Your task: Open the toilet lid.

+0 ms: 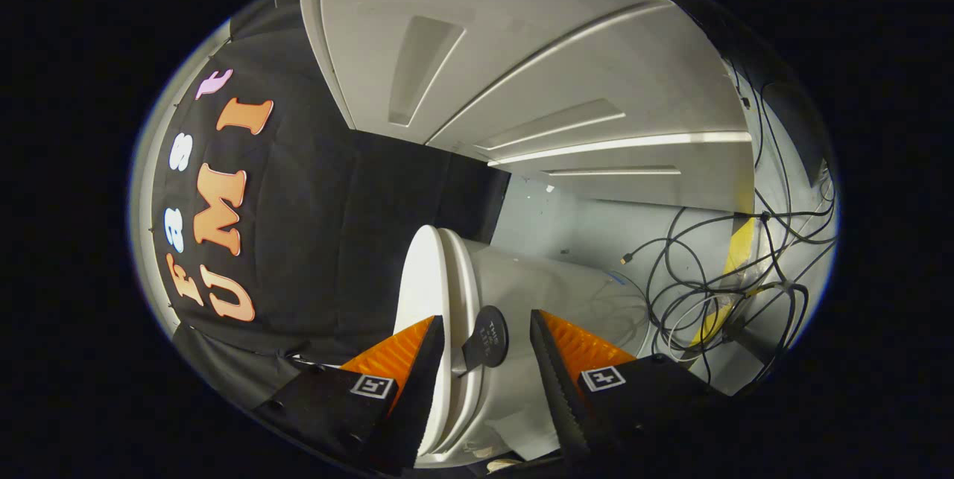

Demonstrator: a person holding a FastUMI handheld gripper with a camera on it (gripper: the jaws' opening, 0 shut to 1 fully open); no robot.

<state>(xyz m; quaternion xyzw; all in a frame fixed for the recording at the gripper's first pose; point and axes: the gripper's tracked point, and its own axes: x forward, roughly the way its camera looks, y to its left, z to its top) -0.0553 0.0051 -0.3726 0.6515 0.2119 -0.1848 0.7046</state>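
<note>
Seen from the gripper view: gripper (484, 330) spread wide, gripping nothing, fingers straddling the near rim of the toilet (522, 293). Toilet lid (419, 270) on edge just ahead, its long axis running away from the fingers, nearer the left finger, with a dark round tab (488, 337) between the fingers. Cables (715, 278) far right on the floor.

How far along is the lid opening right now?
Done: the gripper has reached the white toilet, its open fingers straddling the round black tab by the closed white lid. In hand: lining up on that tab, with neither finger visibly pressing it. Left: closing on it and swinging the lid open.
</note>
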